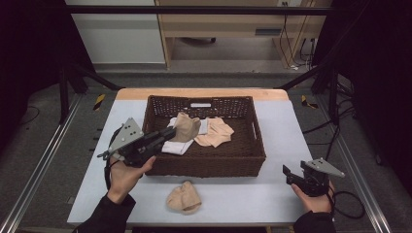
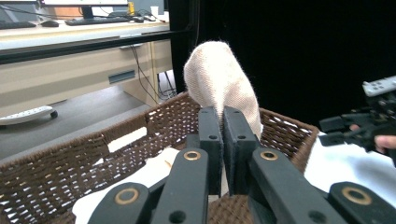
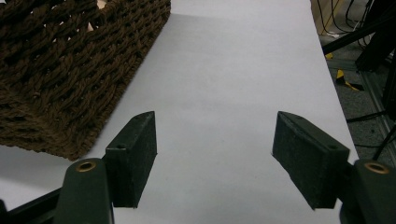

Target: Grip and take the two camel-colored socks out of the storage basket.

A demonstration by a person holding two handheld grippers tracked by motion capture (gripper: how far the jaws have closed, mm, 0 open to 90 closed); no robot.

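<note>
A beige sock (image 2: 219,86) is clamped by the left gripper (image 2: 222,140) over the wicker basket (image 1: 214,162); the right gripper (image 3: 215,154) is held agape.

a lab: black metal frame (image 1: 77,73) around the table (image 1: 272,194), loose cables (image 1: 291,43), desk with keyboard (image 2: 88,21).

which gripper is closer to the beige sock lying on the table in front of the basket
Left. The left gripper is up over the basket, above-left of the sock on the table, clamping another sock; the right gripper sits farther away at the right.
</note>
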